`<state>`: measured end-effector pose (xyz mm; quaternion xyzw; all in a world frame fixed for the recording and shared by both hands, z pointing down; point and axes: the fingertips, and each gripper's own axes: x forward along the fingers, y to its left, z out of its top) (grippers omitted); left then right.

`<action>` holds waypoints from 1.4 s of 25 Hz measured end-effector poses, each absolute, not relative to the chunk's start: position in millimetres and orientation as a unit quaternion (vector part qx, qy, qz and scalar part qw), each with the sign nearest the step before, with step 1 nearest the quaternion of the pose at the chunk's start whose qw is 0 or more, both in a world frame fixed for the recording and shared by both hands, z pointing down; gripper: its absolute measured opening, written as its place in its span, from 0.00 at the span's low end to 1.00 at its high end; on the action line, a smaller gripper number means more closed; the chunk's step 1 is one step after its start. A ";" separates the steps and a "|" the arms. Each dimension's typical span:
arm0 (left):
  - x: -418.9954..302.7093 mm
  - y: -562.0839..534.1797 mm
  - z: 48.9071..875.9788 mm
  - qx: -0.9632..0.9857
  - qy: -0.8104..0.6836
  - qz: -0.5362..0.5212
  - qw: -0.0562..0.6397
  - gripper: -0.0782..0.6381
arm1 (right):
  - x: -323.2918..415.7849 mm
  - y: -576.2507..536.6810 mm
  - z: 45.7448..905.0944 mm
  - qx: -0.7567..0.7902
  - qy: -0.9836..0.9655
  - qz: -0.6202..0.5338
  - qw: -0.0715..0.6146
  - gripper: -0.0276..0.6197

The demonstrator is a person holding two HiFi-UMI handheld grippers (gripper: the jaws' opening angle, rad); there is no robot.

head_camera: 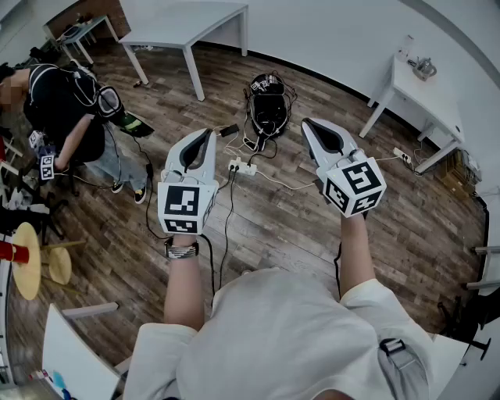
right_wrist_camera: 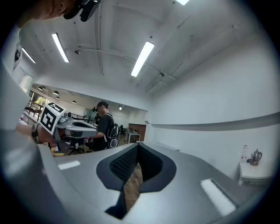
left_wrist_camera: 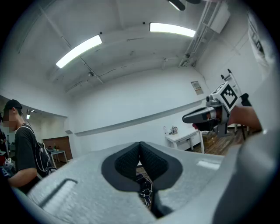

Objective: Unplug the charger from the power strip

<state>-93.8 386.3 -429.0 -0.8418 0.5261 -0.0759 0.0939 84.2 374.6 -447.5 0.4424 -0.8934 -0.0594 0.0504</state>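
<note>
**Desk:** What do I have in front of me, biggest first?

**Operator:** I see a wooden floor (head_camera: 297, 226) filling the head view. A long white tabletop (head_camera: 187, 23) stands at the far side, and a smaller white tabletop (head_camera: 426, 94) at the right carries a metal kettle (head_camera: 424, 69). A person in black (head_camera: 58, 109) stands off to my left, well apart from the work.

**Desk:** Any containers?

**Operator:** One: a black bag (head_camera: 268, 113) on the floor, straight ahead of me. Cords and dark gear are heaped at its mouth, but I can't tell what lies deeper inside.

**Desk:** And my arms?

**Operator:** I have both forearms stretched forward, side by side and apart. Each gripper is held level and aimed toward the bag. The left gripper (head_camera: 206, 133) has its jaws closed, the pads pressed tip to tip. The right gripper (head_camera: 307, 123) is the same, jaws closed, with only floorboards showing in the slot below the pads. There is a watch (head_camera: 181, 251) on my left wrist.

**Desk:** Where is the target?

**Operator:** The white power strip (head_camera: 244, 167) lies on the floor between the two grippers, just short of the bag, with cables running off it. The charger (head_camera: 233, 165) seems to be the pale plug at the strip's left end, though it is too small for me to be sure. Neither gripper touches it.
</note>
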 end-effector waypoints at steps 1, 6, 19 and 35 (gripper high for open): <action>-94.4 386.4 -428.5 -0.842 0.526 -0.077 0.092 0.11 | 83.9 375.4 -448.8 0.442 -0.894 -0.060 0.046 0.04; -97.8 385.1 -422.9 -0.844 0.524 -0.081 0.085 0.11 | 80.1 378.2 -456.0 0.428 -0.902 -0.052 0.012 0.05; -121.7 408.2 -415.5 -0.843 0.525 -0.053 0.105 0.11 | 47.9 400.0 -436.5 0.424 -0.904 -0.041 0.028 0.05; -130.7 388.6 -380.4 -0.855 0.505 -0.078 0.085 0.11 | 41.2 382.9 -411.8 0.452 -0.892 -0.018 0.017 0.05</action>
